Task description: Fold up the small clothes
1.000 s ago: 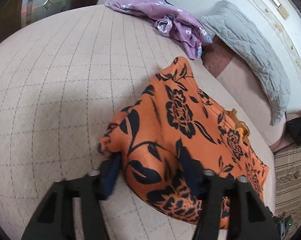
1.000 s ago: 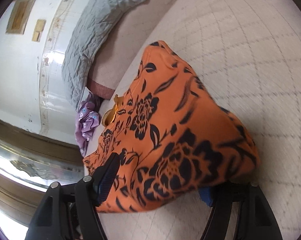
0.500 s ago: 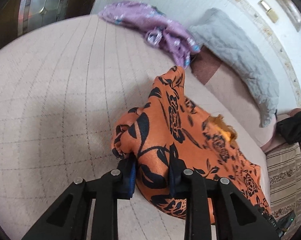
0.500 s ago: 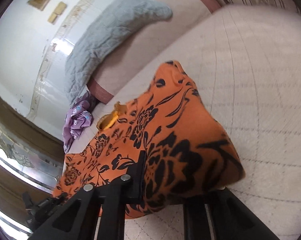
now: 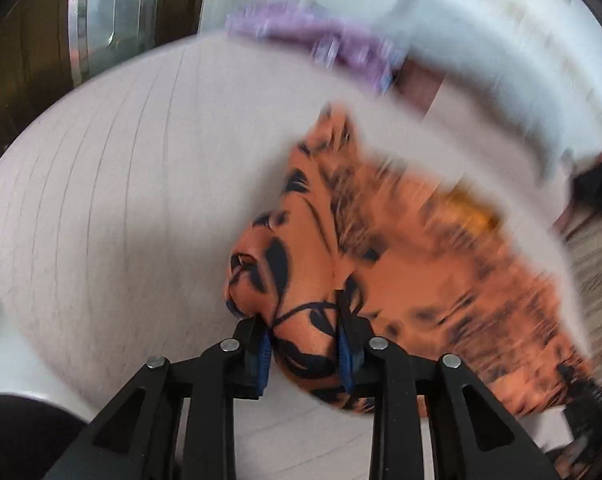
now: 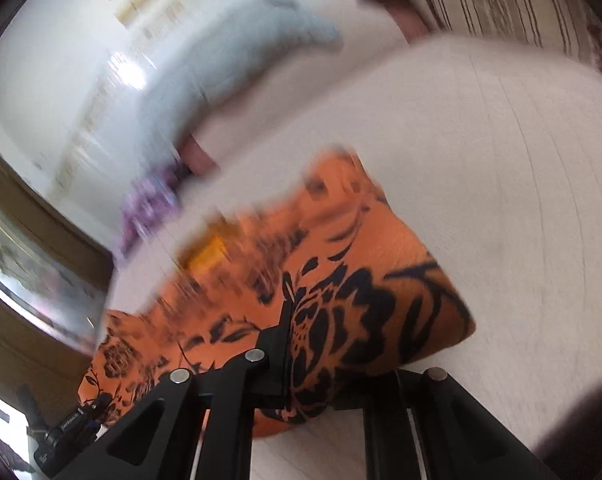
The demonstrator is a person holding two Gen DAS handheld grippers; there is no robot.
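Left wrist view: both grippers grasp the orange garment (image 5: 401,264).
Left gripper (image 5: 305,350) fingers pinch its bunched corner while easing apart; right gripper (image 6: 325,364) fingers clench another edge.

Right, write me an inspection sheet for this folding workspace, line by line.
Surface: pale quilted bed cover, bare around the work.
Job's things: orange floral garment, bunched, an edge raised at each gripper.
Clutter: purple garment and grey pillow at the far edge; a dark item beyond, too blurred to name.
Grippers: left gripper pinches a fold of the cloth, jaws easing open; right gripper clamped on the other edge.
Cables: nothing seen.
Surroundings: white wall, striped fabric.
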